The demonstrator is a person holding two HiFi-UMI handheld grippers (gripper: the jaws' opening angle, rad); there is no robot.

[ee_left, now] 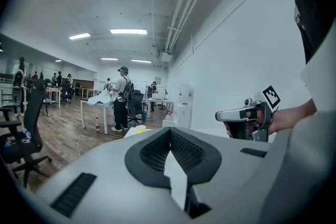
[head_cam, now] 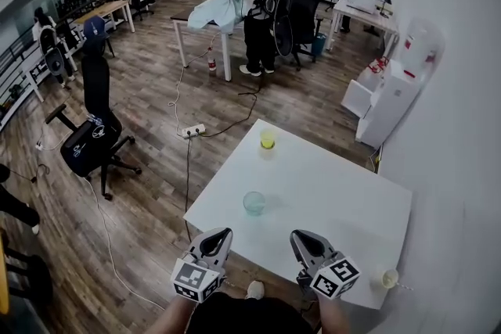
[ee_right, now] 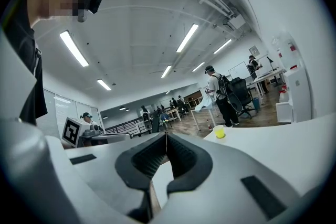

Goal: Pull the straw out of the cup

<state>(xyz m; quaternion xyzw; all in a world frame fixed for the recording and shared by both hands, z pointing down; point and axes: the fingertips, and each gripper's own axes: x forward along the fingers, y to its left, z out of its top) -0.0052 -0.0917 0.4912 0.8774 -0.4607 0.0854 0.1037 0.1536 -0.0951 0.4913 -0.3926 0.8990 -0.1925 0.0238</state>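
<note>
3 cups on the white table [head_cam: 344, 199]: yellow cup [head_cam: 267, 138] at the far corner, clear bluish cup [head_cam: 254, 202] nearer the front edge, small pale cup [head_cam: 389, 278] at the near right edge. A thin straw [head_cam: 405, 287] pokes out of the pale one, leaning right. Can't tell the contents of any of the 3.

Room: wood floor [head_cam: 141, 192], black office chair [head_cam: 98, 129] on the left, person [head_cam: 258, 4] standing at a far desk, white wall on the right.

Left gripper [head_cam: 223, 234] and right gripper [head_cam: 298, 236] are both clenched, tips meeting, nothing between them, over the near table edge. The pale cup sits right of the right gripper, apart from it.
</note>
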